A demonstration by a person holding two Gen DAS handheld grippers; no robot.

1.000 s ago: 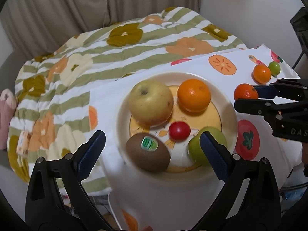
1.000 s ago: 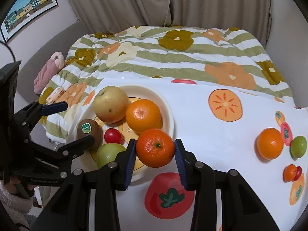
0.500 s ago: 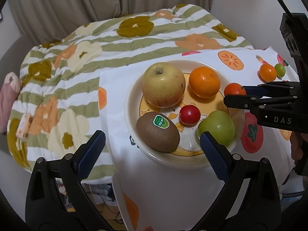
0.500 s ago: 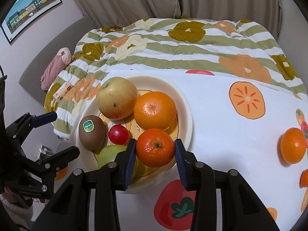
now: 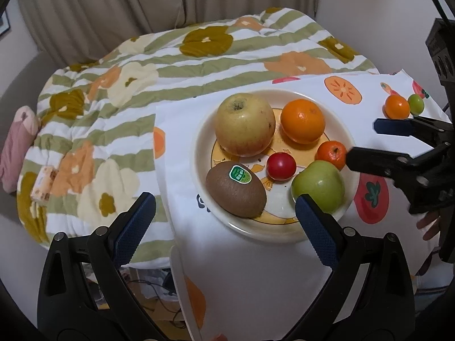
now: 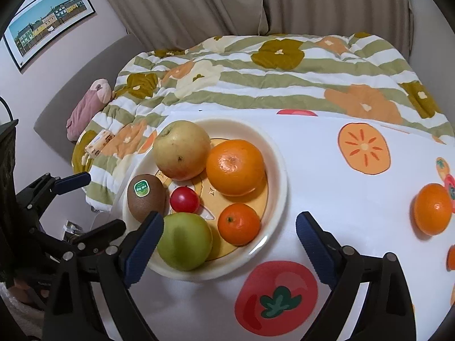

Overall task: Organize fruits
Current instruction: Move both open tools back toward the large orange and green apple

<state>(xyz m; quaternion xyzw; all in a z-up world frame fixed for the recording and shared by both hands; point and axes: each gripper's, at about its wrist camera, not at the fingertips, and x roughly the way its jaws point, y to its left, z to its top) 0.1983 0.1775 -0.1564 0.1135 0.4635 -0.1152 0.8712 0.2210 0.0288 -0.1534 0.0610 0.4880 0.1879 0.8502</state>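
The right gripper (image 6: 229, 233), its jaws having just opened wide, holds nothing, so the mandarin (image 6: 239, 223) rests released in the plate (image 6: 280, 176) at lower centre, while the left gripper (image 5: 224, 221), also open and empty, idles beside the kiwi (image 5: 236, 189).

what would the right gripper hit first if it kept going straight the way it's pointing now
Most likely the small mandarin it has just let go of, lying on the plate. The right gripper has just opened its jaws, which stand wide on either side of the fruit without touching it. Depth is hard to judge, so the plate rim could come first.
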